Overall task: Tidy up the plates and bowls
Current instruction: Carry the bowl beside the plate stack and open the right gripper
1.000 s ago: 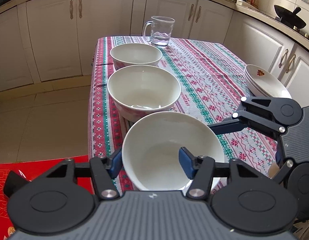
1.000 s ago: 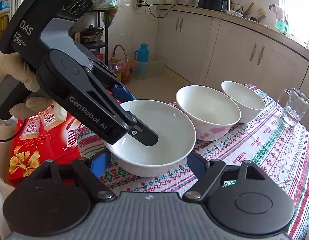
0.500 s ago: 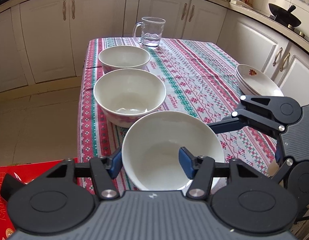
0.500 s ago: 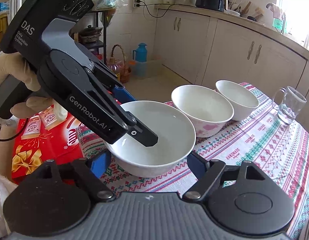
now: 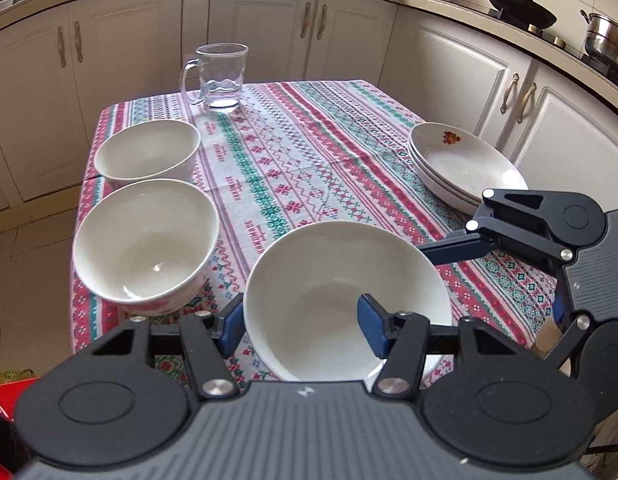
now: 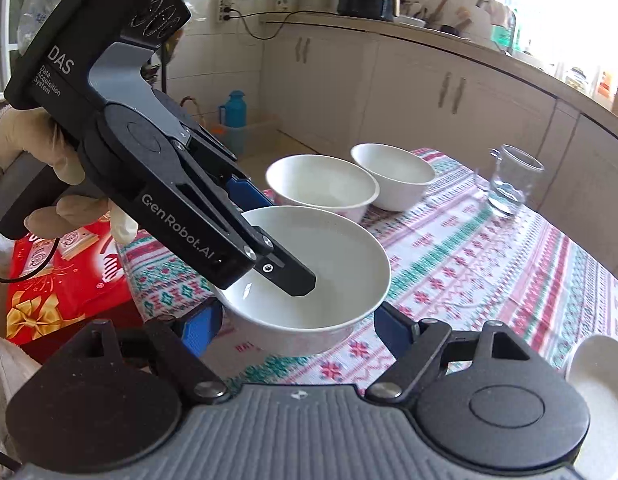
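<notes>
White kitchen cabinets (image 5: 269, 32) stand behind a counter (image 5: 309, 152) covered with a patterned cloth in red, green and white. Near its front edge the left tongs (image 5: 301, 320) are clenched on the rim of a white bowl (image 5: 341, 292): one blue pad sits inside the bowl and the other outside its wall. In the right wrist view the same bowl (image 6: 317, 280) looks lifted a little above the cloth, but I cannot tell this for sure. The right tongs (image 6: 297, 324) are spread wide on both sides of this bowl and grasp nothing; whether their pads touch it is not clear.

Two more white bowls stand in a row along the left side of the counter. The middle bowl (image 5: 145, 244) has a pink pattern on its outer wall and is just beside the held one. The far bowl (image 5: 147, 154) stands behind it, close to it. A glass mug (image 5: 219, 78) with a handle is near the far edge. At the right side lies a stack of plates (image 5: 461, 164) with a small red flower print on the top one. A red box (image 6: 49, 280) lies on the floor.
</notes>
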Motion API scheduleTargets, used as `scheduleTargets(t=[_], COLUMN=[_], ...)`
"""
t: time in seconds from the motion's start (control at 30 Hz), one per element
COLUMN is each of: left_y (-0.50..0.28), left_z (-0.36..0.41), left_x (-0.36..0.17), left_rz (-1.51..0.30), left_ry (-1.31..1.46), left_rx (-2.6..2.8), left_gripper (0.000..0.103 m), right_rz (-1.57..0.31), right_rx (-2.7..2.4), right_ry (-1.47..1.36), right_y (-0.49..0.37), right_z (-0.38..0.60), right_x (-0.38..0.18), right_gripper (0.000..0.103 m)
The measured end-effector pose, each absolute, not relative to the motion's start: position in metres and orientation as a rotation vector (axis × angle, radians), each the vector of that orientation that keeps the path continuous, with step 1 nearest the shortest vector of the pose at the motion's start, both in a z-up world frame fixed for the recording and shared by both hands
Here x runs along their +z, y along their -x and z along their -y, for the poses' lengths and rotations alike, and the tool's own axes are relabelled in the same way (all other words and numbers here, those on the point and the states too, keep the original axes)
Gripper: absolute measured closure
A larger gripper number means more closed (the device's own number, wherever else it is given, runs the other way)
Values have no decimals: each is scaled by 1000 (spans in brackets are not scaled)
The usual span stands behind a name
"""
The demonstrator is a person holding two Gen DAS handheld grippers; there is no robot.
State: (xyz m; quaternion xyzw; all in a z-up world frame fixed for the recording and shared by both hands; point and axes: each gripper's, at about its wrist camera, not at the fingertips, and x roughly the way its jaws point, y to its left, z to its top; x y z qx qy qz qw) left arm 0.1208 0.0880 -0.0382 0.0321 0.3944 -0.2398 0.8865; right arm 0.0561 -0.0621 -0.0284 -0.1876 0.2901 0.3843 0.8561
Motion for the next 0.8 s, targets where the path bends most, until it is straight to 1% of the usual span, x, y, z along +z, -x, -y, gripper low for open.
scheduleTargets(t=[0.3,0.8], left_y=[-135,-147], left_z=[-52,-37], left_x=[-42,-49], left_rz=[-818,-826], left_ry=[-108,-125], left_rx=[-583,-596], left_gripper=[45,45], right_rz=[-629,-659], right_rx=[709,669], right_ry=[360,321], right_y=[-54,-60], right_z=[98,114], right_x=[-29,-38], right_gripper=[17,17])
